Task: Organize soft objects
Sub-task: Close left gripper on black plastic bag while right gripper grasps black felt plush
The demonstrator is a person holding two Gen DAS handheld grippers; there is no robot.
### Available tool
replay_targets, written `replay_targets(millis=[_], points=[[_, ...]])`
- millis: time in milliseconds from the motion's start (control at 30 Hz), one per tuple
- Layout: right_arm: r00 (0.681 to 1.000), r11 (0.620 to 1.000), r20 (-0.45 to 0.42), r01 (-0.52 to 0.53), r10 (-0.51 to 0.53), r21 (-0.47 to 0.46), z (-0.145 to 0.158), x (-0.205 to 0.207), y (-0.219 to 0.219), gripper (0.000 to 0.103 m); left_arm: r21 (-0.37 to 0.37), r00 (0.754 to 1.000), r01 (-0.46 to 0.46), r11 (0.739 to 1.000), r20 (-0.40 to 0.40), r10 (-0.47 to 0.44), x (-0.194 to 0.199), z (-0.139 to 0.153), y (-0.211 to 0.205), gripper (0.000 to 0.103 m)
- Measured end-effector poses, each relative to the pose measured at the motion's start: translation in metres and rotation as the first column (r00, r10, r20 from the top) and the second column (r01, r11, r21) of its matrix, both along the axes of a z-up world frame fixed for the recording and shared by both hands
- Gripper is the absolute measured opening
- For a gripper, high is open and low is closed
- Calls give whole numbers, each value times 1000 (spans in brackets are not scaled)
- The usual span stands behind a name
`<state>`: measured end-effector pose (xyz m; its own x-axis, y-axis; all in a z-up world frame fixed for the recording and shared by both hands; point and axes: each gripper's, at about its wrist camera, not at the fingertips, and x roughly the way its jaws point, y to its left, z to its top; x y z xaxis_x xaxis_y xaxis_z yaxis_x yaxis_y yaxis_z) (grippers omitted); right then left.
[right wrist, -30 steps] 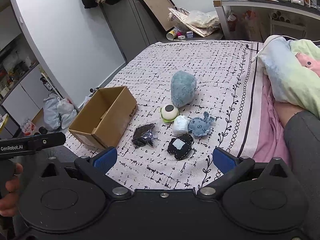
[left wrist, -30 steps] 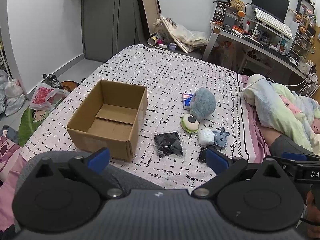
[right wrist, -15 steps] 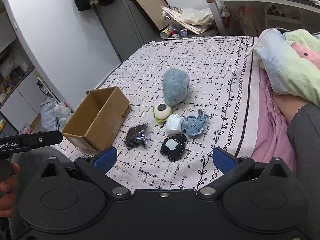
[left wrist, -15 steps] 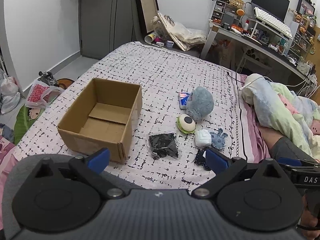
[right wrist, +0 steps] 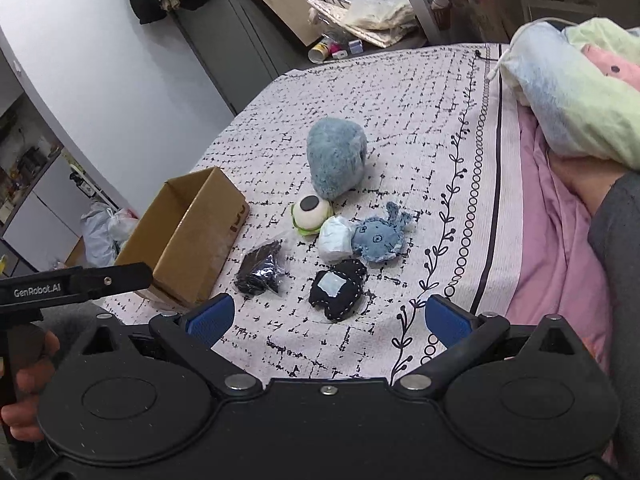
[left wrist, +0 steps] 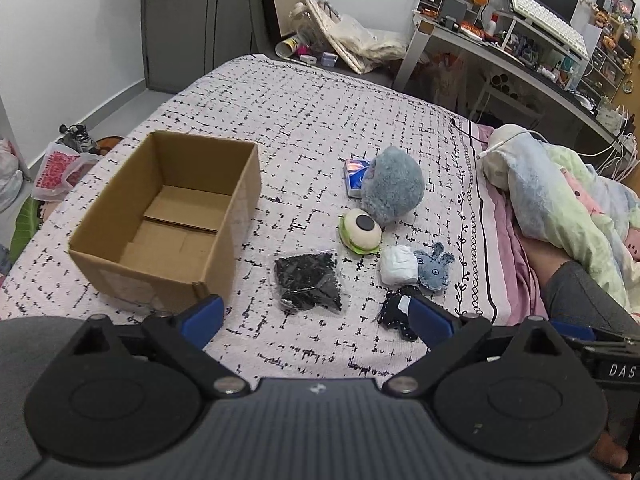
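An open, empty cardboard box (left wrist: 168, 216) (right wrist: 188, 236) sits on the bed at the left. To its right lie a fluffy blue plush (left wrist: 392, 188) (right wrist: 336, 156), a round eyeball toy (left wrist: 360, 230) (right wrist: 310, 214), a white soft ball (left wrist: 396, 270) (right wrist: 334, 238), a small blue felt creature (left wrist: 434, 272) (right wrist: 378, 238), a black bagged item (left wrist: 308, 282) (right wrist: 260, 270) and a black felt toy (left wrist: 396, 312) (right wrist: 338, 288). My left gripper (left wrist: 316, 316) and right gripper (right wrist: 328, 318) are both open and empty, hovering short of the toys.
A small blue packet (left wrist: 354, 176) lies behind the fluffy plush. A pastel blanket (left wrist: 560, 204) (right wrist: 572, 88) is heaped on the bed's right side. A desk (left wrist: 500, 52) stands beyond the bed. Bags (left wrist: 52, 168) lie on the floor at the left.
Both grippers have moved forward and lower toward the toys. The box and toys appear larger and have not shifted on the bed. Both grippers stay open.
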<state>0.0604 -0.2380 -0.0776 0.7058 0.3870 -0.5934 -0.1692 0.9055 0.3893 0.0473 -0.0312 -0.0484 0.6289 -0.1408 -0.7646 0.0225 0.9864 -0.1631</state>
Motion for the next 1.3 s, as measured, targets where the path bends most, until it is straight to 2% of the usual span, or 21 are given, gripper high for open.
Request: replay_targets(millis=[367,533,600,700,767,1033,1300], points=[[999,1000,-40,9,-7,28,-17,18,-2,101,-8,998,7,1000,-55,-8,28,-21,-12,89],[997,1000,-83,0,3,27,-29,29,4,92,-15,997,-2,1000,-81,0,40,-33,-15,83],[994,999,-105,-2,6,35,-34,35,7,83,-21,996,-8,1000,-94,6,46,-38,-15,78],[992,999,-127,-2,7,46,-41,43,12,76,-24,994,-18,1000,-112,15,53,-46,-16,74],[992,999,-129,-1,6,43,-43,47,17,75,-28,992,-23,999,-126,19,58,-51,-16,72],[989,999,-145,31,-27,27,-52,68,23,72,-32,980,-68,997,-187,61,83,-74,-17,72],[982,997,-176,67,-62,24,-64,85,26,71,-2,971,-105,995,-217,102,105,-96,-21,72]])
